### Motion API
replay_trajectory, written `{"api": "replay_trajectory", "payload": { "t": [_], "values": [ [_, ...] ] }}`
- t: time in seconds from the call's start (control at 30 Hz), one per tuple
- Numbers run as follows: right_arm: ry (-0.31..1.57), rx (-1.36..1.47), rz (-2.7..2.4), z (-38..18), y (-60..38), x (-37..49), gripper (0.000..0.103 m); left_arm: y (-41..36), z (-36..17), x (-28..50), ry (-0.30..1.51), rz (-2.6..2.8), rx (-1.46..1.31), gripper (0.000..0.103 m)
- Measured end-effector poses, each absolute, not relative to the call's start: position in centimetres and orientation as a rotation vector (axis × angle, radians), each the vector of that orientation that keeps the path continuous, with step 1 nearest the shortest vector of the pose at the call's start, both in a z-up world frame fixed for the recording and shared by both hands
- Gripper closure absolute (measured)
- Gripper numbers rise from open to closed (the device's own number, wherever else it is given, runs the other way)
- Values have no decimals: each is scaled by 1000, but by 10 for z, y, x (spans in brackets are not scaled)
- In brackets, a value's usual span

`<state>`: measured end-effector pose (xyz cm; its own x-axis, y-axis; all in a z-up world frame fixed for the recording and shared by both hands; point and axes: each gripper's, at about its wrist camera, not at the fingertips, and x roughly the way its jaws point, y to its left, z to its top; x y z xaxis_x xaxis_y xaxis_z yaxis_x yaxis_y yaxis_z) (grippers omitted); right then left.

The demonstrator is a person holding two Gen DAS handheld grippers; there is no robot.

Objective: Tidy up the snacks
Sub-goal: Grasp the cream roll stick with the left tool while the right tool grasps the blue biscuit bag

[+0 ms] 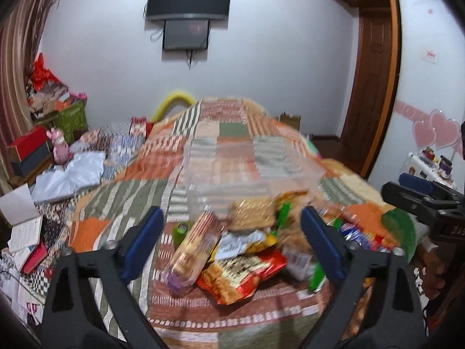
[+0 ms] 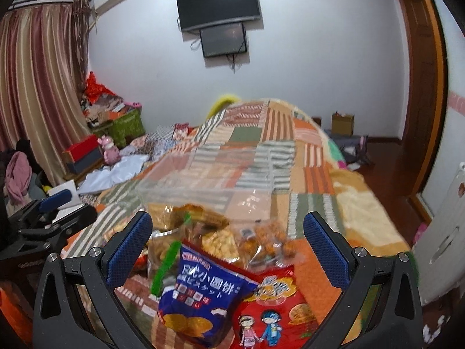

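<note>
Through my left wrist view, my left tongs (image 1: 229, 238) stand wide apart with nothing clamped, and the snack pile (image 1: 250, 247) lies on the patchwork bed (image 1: 128, 203) right between and just beyond the blue pads, in the lower middle of the frame. The nearest piece is a long cracker sleeve (image 1: 193, 250), its long axis running from lower left up toward upper right, roughly along the way I point, so I judge a pinch across its narrow width is the easy one. A clear plastic bin (image 1: 232, 168) sits just behind the pile, toward frame centre. My right tongs (image 1: 421, 200) show at the right edge. The packets here are too blurred to read. Through my right wrist view, my right tongs (image 2: 228, 247) are likewise spread, holding nothing, with the pile (image 2: 221, 261) between the pads in the lower middle. Closest is a blue biscuit bag (image 2: 200, 299) printed with Chinese characters and a line of Japanese script, long axis tilted lower left to upper right; a red bag (image 2: 276, 311) with two cartoon children lies touching it on the right. The clear bin (image 2: 209, 177) stands just past the pile. The blue bag looks nearer my right hand.
</note>
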<state>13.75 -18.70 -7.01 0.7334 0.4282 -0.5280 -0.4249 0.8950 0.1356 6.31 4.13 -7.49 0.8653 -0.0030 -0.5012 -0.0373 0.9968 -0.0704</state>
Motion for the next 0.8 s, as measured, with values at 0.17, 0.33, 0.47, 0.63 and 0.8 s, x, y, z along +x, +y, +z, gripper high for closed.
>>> {"api": "replay_trajectory", "payload": {
  "t": [0.17, 0.33, 0.47, 0.63, 0.8],
  "values": [
    [684, 8, 504, -90, -185, 141, 10, 60, -102, 76, 636, 26, -145, 27],
    [766, 18, 530, -104, -184, 142, 20, 63, -113, 77, 703, 15, -154, 34],
    [809, 17, 546, -113, -182, 141, 21, 54, -117, 78, 706, -22, -153, 34],
    [866, 9, 556, -128, -175, 145, 21, 57, -123, 85, 715, 5, -147, 34],
    [886, 13, 566, -135, -170, 150, 21, 72, -132, 98, 740, 32, -154, 34]
  ]
}}
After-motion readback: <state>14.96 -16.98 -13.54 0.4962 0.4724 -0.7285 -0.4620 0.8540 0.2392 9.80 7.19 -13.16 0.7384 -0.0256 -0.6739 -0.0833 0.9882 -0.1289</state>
